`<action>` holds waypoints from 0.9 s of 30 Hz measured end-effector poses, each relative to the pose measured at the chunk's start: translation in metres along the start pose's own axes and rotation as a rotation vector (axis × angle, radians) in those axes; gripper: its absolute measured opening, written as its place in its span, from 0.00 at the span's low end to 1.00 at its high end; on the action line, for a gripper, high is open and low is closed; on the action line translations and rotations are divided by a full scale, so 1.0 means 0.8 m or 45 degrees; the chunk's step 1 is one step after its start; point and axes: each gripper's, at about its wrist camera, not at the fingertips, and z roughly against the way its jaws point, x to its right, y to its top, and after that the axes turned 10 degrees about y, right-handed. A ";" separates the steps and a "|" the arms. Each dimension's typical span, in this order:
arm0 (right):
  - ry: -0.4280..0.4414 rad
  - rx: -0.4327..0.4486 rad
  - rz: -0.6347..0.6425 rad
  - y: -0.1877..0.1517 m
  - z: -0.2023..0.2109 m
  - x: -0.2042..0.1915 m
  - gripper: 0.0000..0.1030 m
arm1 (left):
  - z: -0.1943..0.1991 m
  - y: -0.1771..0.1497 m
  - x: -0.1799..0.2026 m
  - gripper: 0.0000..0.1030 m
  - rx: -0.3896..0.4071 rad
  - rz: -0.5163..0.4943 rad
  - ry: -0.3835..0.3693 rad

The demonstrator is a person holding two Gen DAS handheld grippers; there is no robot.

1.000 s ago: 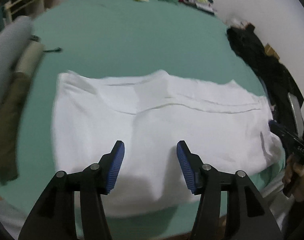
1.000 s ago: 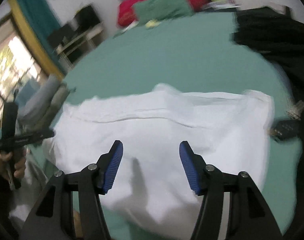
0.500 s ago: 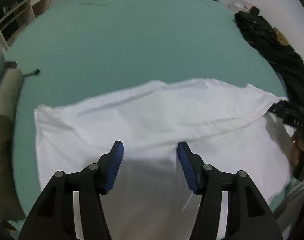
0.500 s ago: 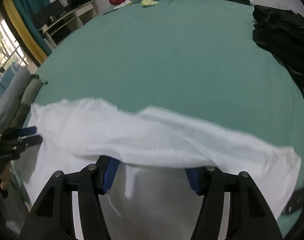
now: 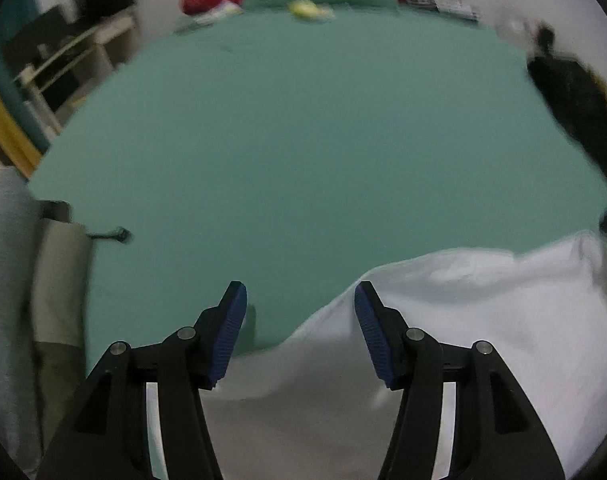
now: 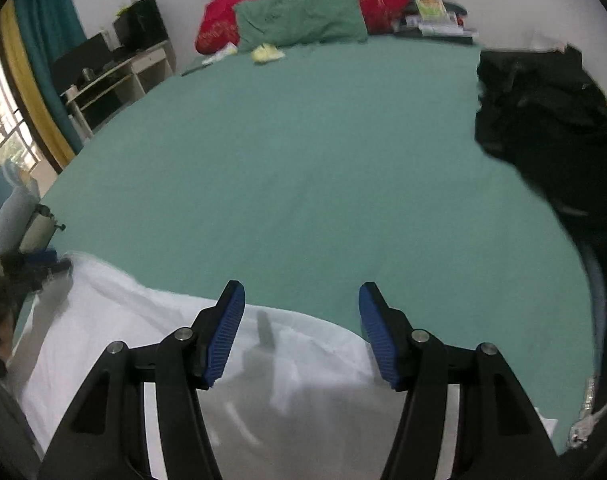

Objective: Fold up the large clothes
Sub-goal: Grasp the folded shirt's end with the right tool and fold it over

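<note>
A large white garment (image 5: 483, 320) lies bunched at the near edge of the green bed (image 5: 303, 152). In the left wrist view it fills the lower right, under and right of my left gripper (image 5: 300, 332), which is open and empty above it. In the right wrist view the garment (image 6: 143, 328) fills the lower left, under my right gripper (image 6: 301, 332), also open and empty. The left gripper (image 6: 31, 268) shows at the left edge of the right wrist view, blurred.
Rolled grey and olive clothes (image 5: 55, 280) lie at the bed's left edge. A black garment pile (image 6: 551, 128) lies on the right side. Red and green pillows (image 6: 303, 12) lie at the head. A shelf unit (image 6: 115, 76) stands to the left.
Both grippers have pulled back toward the near edge and tilted up. The white garment, spread flat a second ago, now lies lower in view, drawn toward the near edge.
</note>
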 end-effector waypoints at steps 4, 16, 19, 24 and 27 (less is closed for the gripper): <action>0.032 -0.034 0.078 -0.015 0.013 -0.017 0.58 | 0.035 -0.010 -0.031 0.59 0.053 0.060 -0.079; -0.176 -0.102 0.048 -0.038 -0.011 0.025 0.58 | -0.036 -0.068 -0.039 0.63 -0.143 0.037 0.118; -0.215 -0.049 -0.075 -0.040 0.011 0.047 0.58 | -0.030 -0.074 -0.072 0.63 -0.141 0.191 0.178; -0.249 0.068 -0.156 -0.063 0.089 0.059 0.58 | -0.004 -0.098 -0.096 0.63 -0.107 0.260 0.161; -0.234 0.097 -0.219 -0.097 0.130 0.061 0.58 | 0.011 -0.122 -0.097 0.63 -0.127 0.269 0.063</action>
